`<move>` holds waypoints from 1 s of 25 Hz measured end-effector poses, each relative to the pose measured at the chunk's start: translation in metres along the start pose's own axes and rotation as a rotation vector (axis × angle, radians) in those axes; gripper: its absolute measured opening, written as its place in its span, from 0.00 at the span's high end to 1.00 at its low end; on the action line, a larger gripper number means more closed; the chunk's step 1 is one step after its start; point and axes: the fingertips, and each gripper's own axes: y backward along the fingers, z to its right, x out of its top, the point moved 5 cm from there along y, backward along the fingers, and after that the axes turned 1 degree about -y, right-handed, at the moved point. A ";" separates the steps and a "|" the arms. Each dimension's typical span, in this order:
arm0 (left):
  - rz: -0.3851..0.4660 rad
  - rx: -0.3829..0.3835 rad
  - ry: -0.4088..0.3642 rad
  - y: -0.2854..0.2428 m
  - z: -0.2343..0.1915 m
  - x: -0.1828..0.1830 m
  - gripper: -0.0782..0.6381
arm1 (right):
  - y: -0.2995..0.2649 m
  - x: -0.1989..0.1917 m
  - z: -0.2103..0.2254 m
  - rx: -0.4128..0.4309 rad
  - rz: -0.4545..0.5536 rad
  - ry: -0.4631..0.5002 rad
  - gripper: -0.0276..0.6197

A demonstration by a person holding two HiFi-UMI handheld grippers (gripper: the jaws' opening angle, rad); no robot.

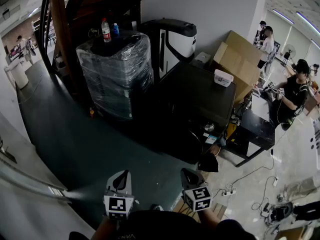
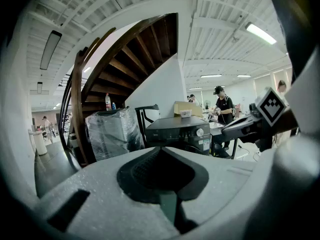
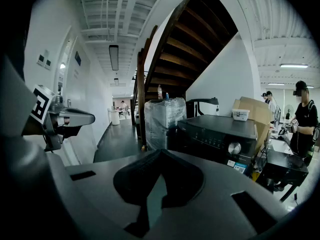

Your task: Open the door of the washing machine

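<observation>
Far left, a plastic-wrapped block (image 1: 117,74) stands on the dark floor beside the wooden staircase (image 1: 60,29), with a bottle (image 1: 106,30) upright on top of it. Down low, the left tool (image 1: 121,180) hangs over the floor. Its own view shows the jaws pressed together at the tips, with nothing between them. Just beside it is the right tool (image 1: 189,178), and it's the same story: jaws closed tip to tip, empty.

Both are well apart from the washing machine (image 1: 200,99), the dark box right of the wrapped block. Its control panel and round knob (image 3: 234,148) face the tools. The front below the panel is in shadow, so I can't tell how the door stands.

A small white tub (image 1: 223,77) rests on the machine's top at the far corner, with a cardboard box (image 1: 240,59) behind it. Far right, a person in black (image 1: 295,91) stands at a bench (image 1: 257,129).
</observation>
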 end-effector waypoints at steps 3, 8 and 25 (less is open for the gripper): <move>0.001 0.003 0.005 -0.001 -0.001 -0.004 0.87 | -0.003 -0.002 0.001 0.011 0.014 -0.004 0.95; -0.001 -0.008 -0.006 -0.005 0.002 -0.009 0.87 | -0.008 -0.001 0.007 -0.016 0.063 -0.027 0.95; 0.010 -0.243 -0.047 -0.119 -0.081 -0.002 0.66 | -0.114 0.034 0.006 -0.208 0.024 -0.084 0.68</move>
